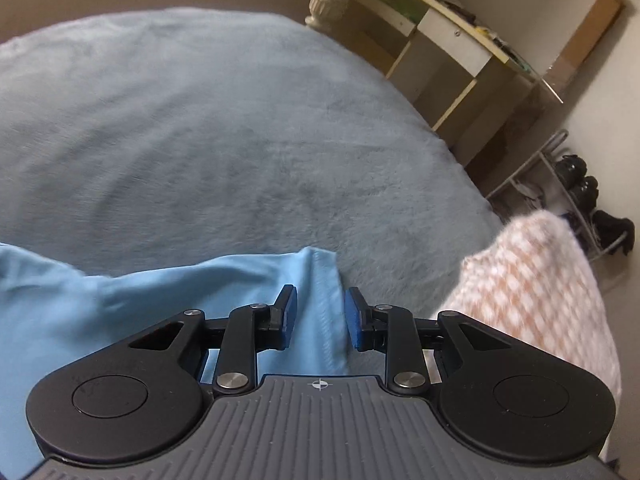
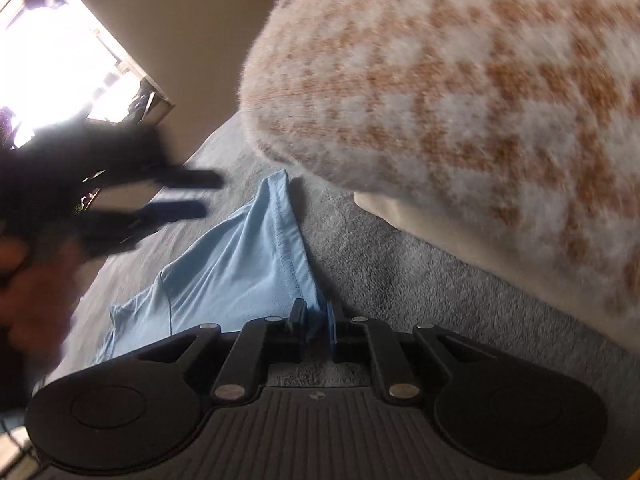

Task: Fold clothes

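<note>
Right gripper (image 2: pixel 316 322) pinching blue garment (image 2: pixel 240 264) hem (grey blanket (image 1: pixel 240 140) beneath), left gripper (image 1: pixel 320 316) agape

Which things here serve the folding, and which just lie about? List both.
Job: light blue garment, right gripper shut on its hem, left gripper open above it.
Lying about: patterned sweater, blue-grey blanket, shelf unit, shoe rack.

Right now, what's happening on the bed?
A person is folding a light blue shirt on a grey blanket. The right tool is shut on the shirt's hemmed edge. The left tool is open, with shirt fabric between its fingers. A tan and white sweater sits beside the shirt.
</note>
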The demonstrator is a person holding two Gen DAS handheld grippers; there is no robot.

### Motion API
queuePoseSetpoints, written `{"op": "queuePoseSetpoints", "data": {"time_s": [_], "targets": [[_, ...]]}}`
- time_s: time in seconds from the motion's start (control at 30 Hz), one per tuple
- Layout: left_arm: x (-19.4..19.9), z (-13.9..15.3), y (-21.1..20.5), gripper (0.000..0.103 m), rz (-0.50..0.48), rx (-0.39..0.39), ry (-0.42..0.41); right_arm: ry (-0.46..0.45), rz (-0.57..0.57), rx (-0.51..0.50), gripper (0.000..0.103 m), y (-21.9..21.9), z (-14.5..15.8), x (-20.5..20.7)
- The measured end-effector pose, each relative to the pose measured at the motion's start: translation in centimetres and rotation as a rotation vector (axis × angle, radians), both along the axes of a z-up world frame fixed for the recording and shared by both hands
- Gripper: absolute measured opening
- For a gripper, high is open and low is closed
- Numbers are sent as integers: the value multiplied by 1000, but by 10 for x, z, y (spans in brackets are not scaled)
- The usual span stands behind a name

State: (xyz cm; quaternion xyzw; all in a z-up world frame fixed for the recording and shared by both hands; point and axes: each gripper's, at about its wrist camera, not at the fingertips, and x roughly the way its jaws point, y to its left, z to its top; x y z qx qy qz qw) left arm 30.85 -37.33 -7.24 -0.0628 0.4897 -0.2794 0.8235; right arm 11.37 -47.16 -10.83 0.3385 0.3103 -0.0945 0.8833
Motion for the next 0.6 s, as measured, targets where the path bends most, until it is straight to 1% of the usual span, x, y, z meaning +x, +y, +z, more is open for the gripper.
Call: {"op": "queuePoseSetpoints", "data": {"time_s": [0.1, 0.27, 0.4, 0.47, 0.53, 0.6], "targets": [[6, -11, -16, 26, 4, 26, 14, -11, 28, -28, 8, 1, -1, 0], [13, -24, -27, 26, 20, 55, 40, -19, 65, -64, 6, 5, -1, 4], [12, -32, -37, 25, 22, 107, 42, -23, 89, -95, 6, 7, 0, 5], [11, -35, -39, 22, 22, 126, 28, -25, 96, -104, 6, 8, 0, 5], [8, -36, -38, 8, 32, 150, 6, -29, 101, -113, 5, 9, 2, 6], [7, -35, -36, 2, 42, 144, -4, -37, 105, -128, 4, 10, 6, 6]]}}
